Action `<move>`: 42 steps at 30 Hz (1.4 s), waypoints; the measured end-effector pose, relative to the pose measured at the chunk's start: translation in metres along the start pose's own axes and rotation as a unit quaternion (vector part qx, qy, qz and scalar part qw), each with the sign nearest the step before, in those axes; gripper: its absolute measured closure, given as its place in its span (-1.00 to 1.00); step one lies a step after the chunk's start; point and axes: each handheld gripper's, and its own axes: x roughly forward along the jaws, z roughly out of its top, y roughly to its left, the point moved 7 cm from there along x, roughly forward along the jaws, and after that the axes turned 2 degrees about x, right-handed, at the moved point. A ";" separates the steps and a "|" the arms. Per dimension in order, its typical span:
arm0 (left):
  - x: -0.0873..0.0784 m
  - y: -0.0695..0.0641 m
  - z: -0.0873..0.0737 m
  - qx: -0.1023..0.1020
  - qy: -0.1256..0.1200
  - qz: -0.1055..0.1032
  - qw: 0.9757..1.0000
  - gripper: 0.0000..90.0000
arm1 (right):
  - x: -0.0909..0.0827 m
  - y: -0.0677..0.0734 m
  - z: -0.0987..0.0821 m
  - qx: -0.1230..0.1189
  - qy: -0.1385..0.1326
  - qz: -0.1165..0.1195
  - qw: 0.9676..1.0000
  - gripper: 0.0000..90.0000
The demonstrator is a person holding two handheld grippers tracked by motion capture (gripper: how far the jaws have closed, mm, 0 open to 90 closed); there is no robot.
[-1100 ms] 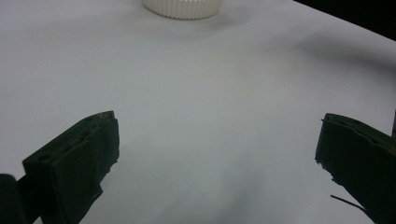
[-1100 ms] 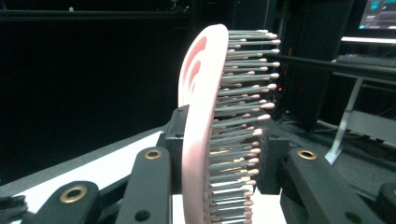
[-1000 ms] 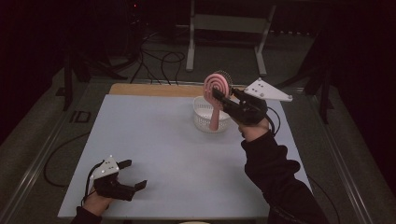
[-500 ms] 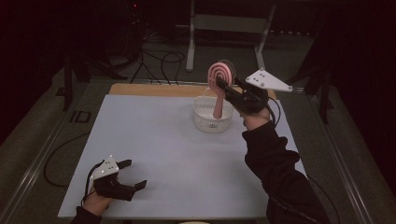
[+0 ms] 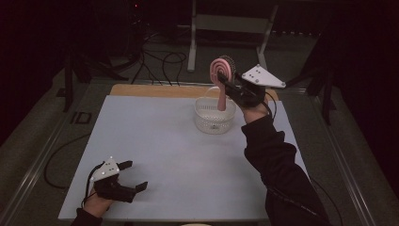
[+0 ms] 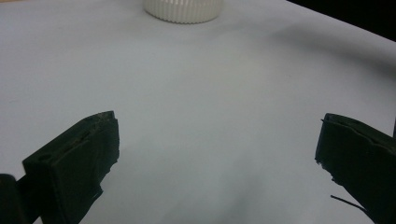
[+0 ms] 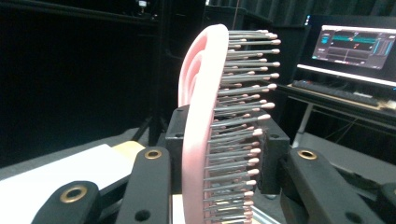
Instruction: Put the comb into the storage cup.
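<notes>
- While the right tongs (image 5: 225, 84) clamp the pink hairbrush (image 5: 221, 70) above the white basket (image 5: 215, 116) — keep it upright, lower straight.
- Left tongs (image 5: 134, 175) gape empty — rest them on the tabletop (image 5: 160, 150).

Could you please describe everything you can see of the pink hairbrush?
The hairbrush is pink and looks like plastic, with a rounded head, a grooved back and a slim handle. Grey bristles with pale tips stick out from one face. It stands nearly upright, handle down over the white basket at the table's far side. The right gripper is shut on it, its jaws clamping the head's lower part.
</notes>
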 end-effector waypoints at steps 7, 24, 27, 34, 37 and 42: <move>0.000 0.000 0.000 0.001 -0.002 0.000 1.000 -1.00 | 0.016 -0.003 -0.021 -0.033 0.011 -0.011 0.999 0.45; 0.000 0.000 0.000 0.001 -0.002 0.000 1.000 -1.00 | 0.037 -0.013 -0.065 -0.048 0.022 0.002 0.999 0.45; -0.001 0.000 0.000 0.004 -0.002 0.000 1.000 -1.00 | 0.039 -0.013 -0.070 -0.052 0.026 0.006 0.998 0.45; -0.002 0.000 0.001 0.005 -0.005 -0.001 1.000 -1.00 | 0.045 -0.015 -0.084 -0.055 0.034 0.008 0.998 0.45; -0.001 0.000 0.000 0.003 -0.005 -0.002 1.000 -1.00 | 0.047 -0.016 -0.089 -0.058 0.034 0.009 0.998 0.45; -0.001 0.000 0.000 0.002 -0.006 -0.003 1.000 -1.00 | 0.049 -0.018 -0.097 -0.064 0.040 0.009 0.997 0.45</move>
